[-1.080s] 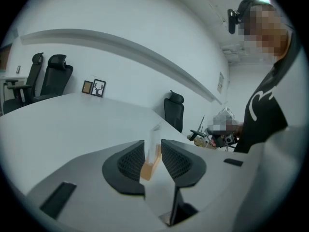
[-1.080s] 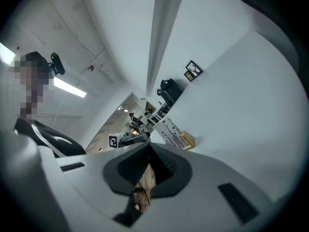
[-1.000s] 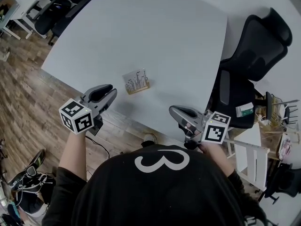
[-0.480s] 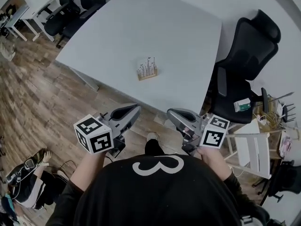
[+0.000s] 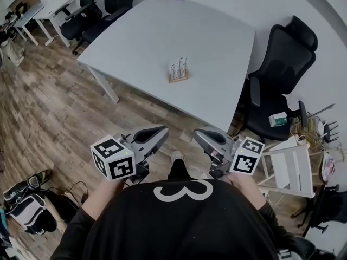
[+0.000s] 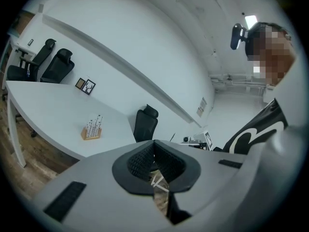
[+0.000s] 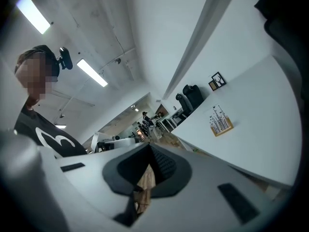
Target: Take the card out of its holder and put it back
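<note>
A white printed card stands upright in a small wooden holder (image 5: 178, 75) near the front middle of the grey table (image 5: 152, 31); it also shows small in the left gripper view as the holder (image 6: 91, 131) and in the right gripper view as the holder (image 7: 221, 122). Both grippers are held close to the person's body, well short of the table and over the wooden floor. My left gripper (image 5: 161, 131) is shut with nothing between its pads. My right gripper (image 5: 198, 134) is shut and empty too.
A black office chair (image 5: 279, 72) stands at the table's right side. More black chairs (image 5: 97, 10) and a desk are at the far left. A white folding chair (image 5: 284, 169) and clutter sit at the right. A bag and shoes (image 5: 24, 205) lie on the floor at lower left.
The person has stepped back from the table, so the card holder now lies farther off. The left gripper came in toward the body and its jaws closed. The right gripper barely moved.
</note>
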{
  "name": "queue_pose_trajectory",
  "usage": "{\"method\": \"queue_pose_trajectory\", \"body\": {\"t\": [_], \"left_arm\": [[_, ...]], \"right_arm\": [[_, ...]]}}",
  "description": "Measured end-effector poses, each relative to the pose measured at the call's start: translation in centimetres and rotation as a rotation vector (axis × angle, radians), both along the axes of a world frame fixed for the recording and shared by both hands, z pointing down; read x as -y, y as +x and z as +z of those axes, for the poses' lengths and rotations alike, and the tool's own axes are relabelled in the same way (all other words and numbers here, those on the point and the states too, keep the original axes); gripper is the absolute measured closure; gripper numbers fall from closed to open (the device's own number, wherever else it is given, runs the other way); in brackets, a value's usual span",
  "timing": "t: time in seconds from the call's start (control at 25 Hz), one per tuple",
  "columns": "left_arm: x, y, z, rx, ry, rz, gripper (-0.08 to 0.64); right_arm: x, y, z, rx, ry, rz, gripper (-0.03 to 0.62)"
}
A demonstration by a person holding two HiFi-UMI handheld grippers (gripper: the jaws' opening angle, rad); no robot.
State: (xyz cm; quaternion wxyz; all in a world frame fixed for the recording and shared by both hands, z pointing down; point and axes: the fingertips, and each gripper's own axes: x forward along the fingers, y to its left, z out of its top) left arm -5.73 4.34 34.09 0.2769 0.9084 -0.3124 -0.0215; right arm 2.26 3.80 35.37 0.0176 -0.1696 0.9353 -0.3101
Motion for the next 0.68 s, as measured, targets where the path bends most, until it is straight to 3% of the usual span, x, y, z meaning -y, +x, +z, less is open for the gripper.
{"method": "queue_pose_trajectory", "body": {"t": [0.32, 0.68], "left_arm": [[-2.9, -0.8, -1.0, 0.017, 0.037, -0.021, 0.546], [-6.4, -2.8, -0.6, -0.015, 0.04, -0.057, 0.546]], "right_arm": [[-2.4, -1.0, -0.6, -0.003, 0.023, -0.019, 0.583], [-5.7, -2.7, -0.4, -0.003, 0.043, -0.035, 0.583]]}}
